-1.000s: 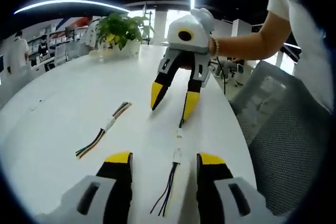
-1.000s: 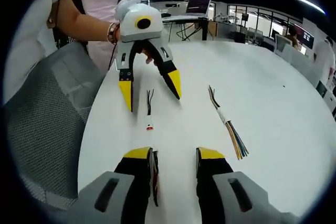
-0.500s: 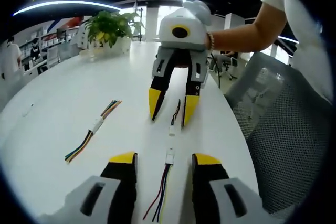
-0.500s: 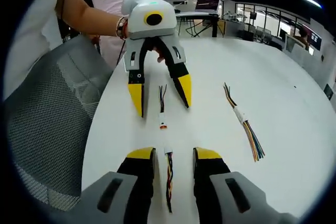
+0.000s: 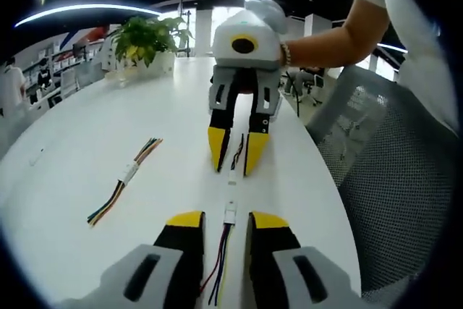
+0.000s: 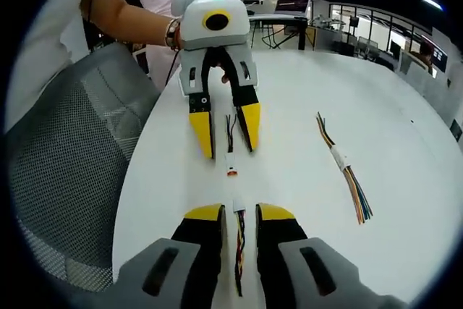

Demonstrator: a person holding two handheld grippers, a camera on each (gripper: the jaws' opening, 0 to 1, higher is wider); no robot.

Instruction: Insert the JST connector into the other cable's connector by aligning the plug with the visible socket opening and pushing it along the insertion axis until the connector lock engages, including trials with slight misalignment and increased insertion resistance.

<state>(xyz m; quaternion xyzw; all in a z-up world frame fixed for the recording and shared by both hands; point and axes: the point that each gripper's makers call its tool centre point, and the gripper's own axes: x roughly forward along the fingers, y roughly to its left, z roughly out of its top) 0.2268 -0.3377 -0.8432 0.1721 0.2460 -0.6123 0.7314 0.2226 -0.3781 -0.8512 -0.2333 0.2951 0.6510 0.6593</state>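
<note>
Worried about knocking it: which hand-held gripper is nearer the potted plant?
Right. The right hand-held gripper sits farther along the table toward the potted plant; the left hand-held gripper is back at the near end, facing it.

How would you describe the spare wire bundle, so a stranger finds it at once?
On the white table, look away from the two hand-held grippers, toward the potted plant. The spare wire bundle lies alone there, untouched. Unlike the two connector cables, it has a white band at its middle and loose coloured ends.
</note>
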